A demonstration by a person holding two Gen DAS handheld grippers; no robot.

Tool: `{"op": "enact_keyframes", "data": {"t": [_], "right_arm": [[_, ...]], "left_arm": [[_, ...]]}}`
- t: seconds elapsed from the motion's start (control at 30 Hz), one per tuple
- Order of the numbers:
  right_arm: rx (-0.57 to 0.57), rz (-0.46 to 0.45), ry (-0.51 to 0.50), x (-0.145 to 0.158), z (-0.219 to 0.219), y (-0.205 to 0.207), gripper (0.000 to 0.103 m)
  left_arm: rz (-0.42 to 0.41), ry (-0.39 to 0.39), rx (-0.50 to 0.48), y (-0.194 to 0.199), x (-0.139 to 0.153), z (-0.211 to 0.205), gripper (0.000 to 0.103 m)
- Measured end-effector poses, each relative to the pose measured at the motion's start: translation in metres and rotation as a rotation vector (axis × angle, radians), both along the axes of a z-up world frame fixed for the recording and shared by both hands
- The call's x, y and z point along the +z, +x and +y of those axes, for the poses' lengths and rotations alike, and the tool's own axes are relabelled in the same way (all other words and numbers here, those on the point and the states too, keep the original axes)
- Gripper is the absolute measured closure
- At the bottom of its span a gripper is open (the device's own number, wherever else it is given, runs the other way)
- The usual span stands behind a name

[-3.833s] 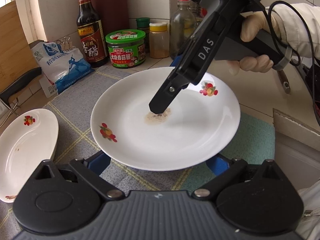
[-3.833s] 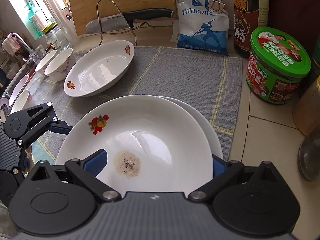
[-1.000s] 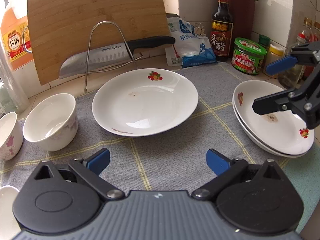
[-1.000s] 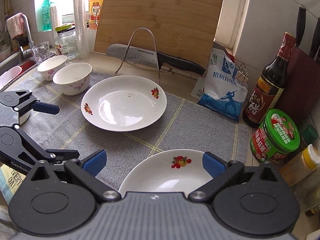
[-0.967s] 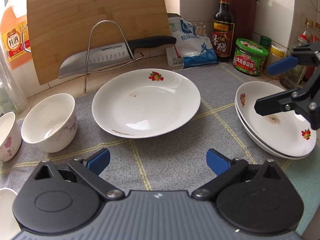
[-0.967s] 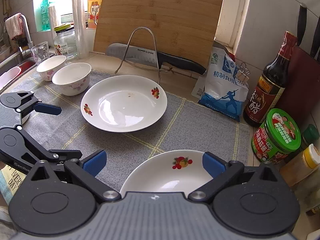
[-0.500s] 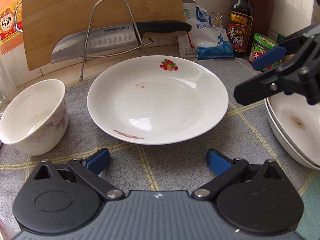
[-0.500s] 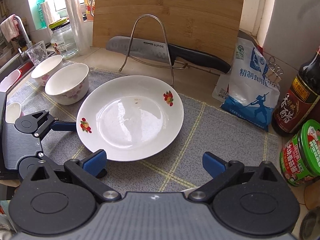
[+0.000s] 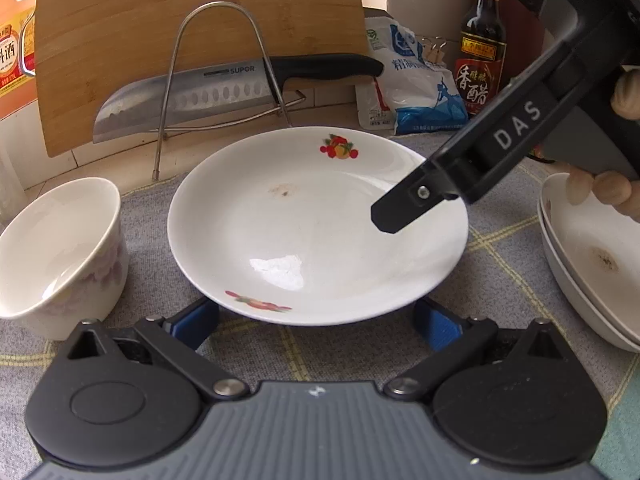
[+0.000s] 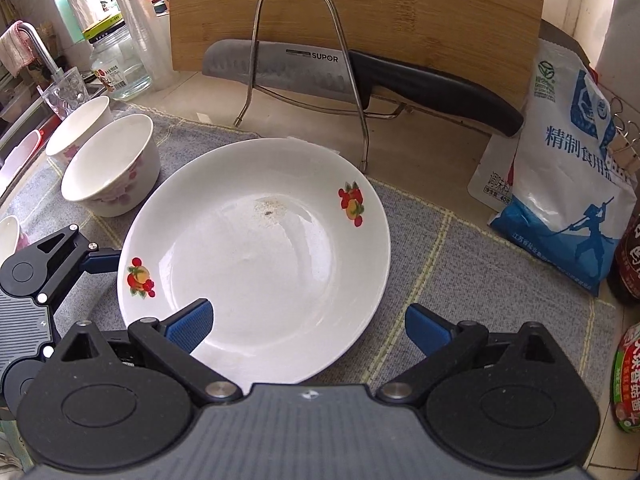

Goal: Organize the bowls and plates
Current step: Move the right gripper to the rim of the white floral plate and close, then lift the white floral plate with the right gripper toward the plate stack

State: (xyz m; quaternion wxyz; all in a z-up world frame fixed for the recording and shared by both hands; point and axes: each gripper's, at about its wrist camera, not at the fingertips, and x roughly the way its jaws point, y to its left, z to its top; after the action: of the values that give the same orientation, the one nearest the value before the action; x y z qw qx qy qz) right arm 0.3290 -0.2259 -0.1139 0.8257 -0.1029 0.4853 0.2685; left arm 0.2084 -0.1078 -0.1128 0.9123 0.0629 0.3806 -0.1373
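A white plate with fruit prints (image 9: pixel 316 224) lies on the grey mat; it also shows in the right wrist view (image 10: pixel 256 264). My left gripper (image 9: pixel 316 322) is open, its blue pads at the plate's near rim, partly under it. My right gripper (image 10: pixel 308 326) is open; its left pad is over the plate's near rim, its right pad beside the plate over the mat. The right gripper's finger (image 9: pixel 420 204) hangs over the plate's right side. Two stacked plates (image 9: pixel 592 260) sit at the right. White bowls (image 9: pixel 60 256) (image 10: pixel 110 164) stand left of the plate.
A knife (image 10: pixel 360 72) rests in a wire rack (image 10: pixel 296 60) before a wooden board (image 10: pixel 360 4) behind the plate. A salt bag (image 10: pixel 568 184), a vinegar bottle (image 9: pixel 480 52) and a green-lidded jar (image 10: pixel 628 384) stand at the right. A glass and a jar (image 10: pixel 116 60) stand at far left.
Both grippers have moved in on the single plate. My left pads now reach its near rim, and my right gripper has come over its right side from the stacked plates.
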Motion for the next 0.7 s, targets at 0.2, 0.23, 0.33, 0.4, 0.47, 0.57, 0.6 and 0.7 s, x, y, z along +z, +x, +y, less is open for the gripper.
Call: {"op": "enact_keyframes", "data": {"t": [0.2, 0.23, 0.33, 0.4, 0.47, 0.57, 0.6, 0.7], "right_arm": [[0.034, 0.055, 0.029, -0.012, 0.005, 0.027, 0.000], [0.041, 0.062, 0.037, -0.013, 0.006, 0.030, 0.000], [0.073, 0.080, 0.060, -0.015, 0.011, 0.041, 0.000], [0.095, 0.081, 0.064, -0.015, 0.015, 0.047, 0.000], [0.109, 0.084, 0.074, -0.015, 0.019, 0.055, 0.000], [0.129, 0.088, 0.091, -0.015, 0.025, 0.062, 0.000], [0.135, 0.088, 0.094, -0.015, 0.027, 0.064, 0.000], [0.161, 0.086, 0.092, -0.015, 0.032, 0.070, 0.000]], "left_arm": [[-0.006, -0.002, -0.009, 0.003, 0.000, 0.000, 0.000], [-0.008, -0.002, -0.009, 0.003, 0.000, 0.000, 0.000], [-0.012, -0.004, -0.008, 0.004, 0.000, 0.000, 0.000], [-0.016, -0.004, -0.009, 0.002, 0.000, 0.001, 0.000], [-0.019, -0.005, -0.011, -0.001, 0.000, 0.001, 0.000], [-0.021, -0.005, -0.011, -0.002, 0.000, 0.002, 0.000], [-0.021, -0.006, -0.012, -0.002, 0.000, 0.002, 0.000], [-0.022, -0.006, -0.012, -0.003, 0.000, 0.002, 0.000]]}}
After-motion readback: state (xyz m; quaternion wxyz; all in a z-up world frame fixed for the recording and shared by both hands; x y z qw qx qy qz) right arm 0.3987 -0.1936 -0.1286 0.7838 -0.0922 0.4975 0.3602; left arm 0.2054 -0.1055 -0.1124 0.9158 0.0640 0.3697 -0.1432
